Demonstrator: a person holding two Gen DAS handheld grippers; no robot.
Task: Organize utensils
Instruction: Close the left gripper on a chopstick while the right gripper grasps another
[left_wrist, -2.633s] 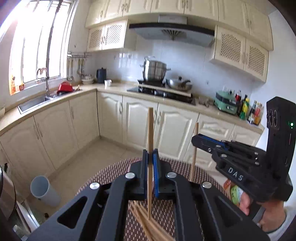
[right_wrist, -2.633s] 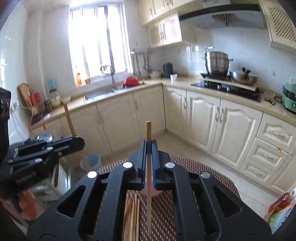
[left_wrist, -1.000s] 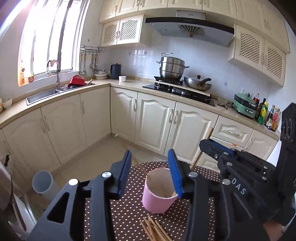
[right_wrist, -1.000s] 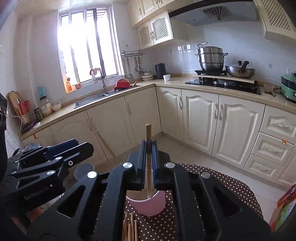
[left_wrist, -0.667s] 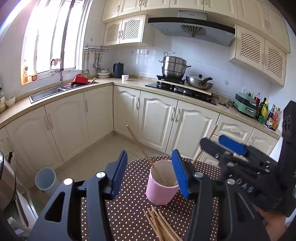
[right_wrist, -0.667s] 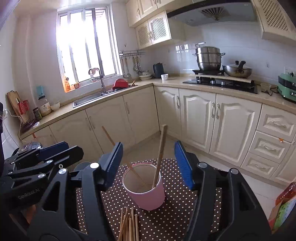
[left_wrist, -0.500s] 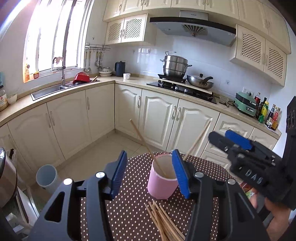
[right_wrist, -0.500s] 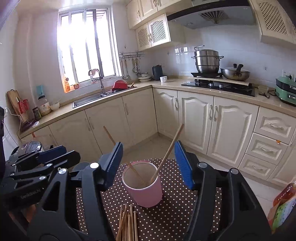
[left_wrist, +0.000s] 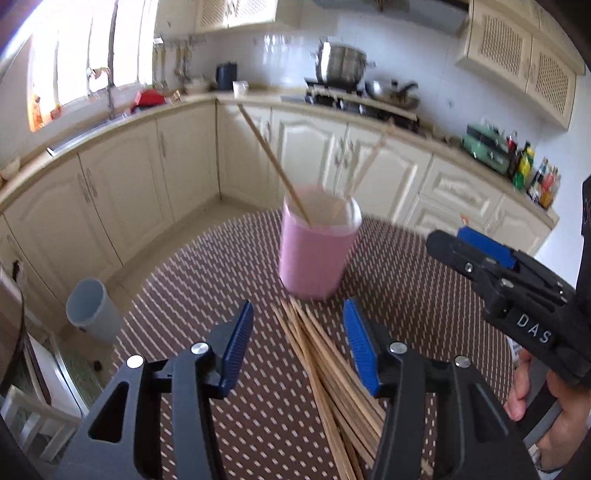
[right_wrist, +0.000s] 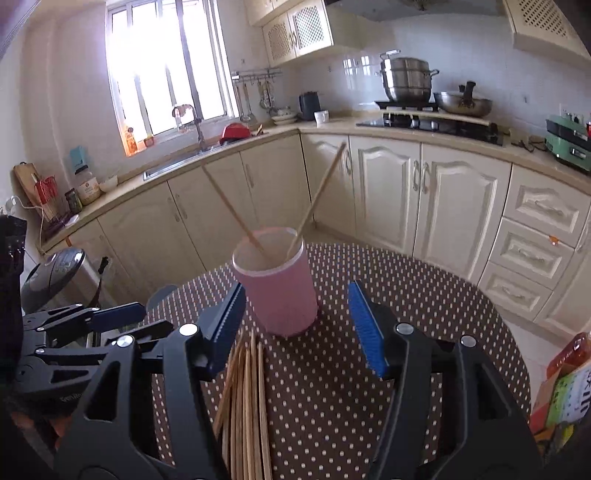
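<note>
Chopsticks (left_wrist: 325, 373) loose on table; both grippers (left_wrist: 298, 339) (right_wrist: 295, 325) apparently half-open, empty.

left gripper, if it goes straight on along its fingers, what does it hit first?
Most likely the pile of loose chopsticks lying on the dotted tablecloth: the open left gripper points down at them, jaws empty. The pink cup stands farther along. Depth is hard to judge through the fisheye.
</note>
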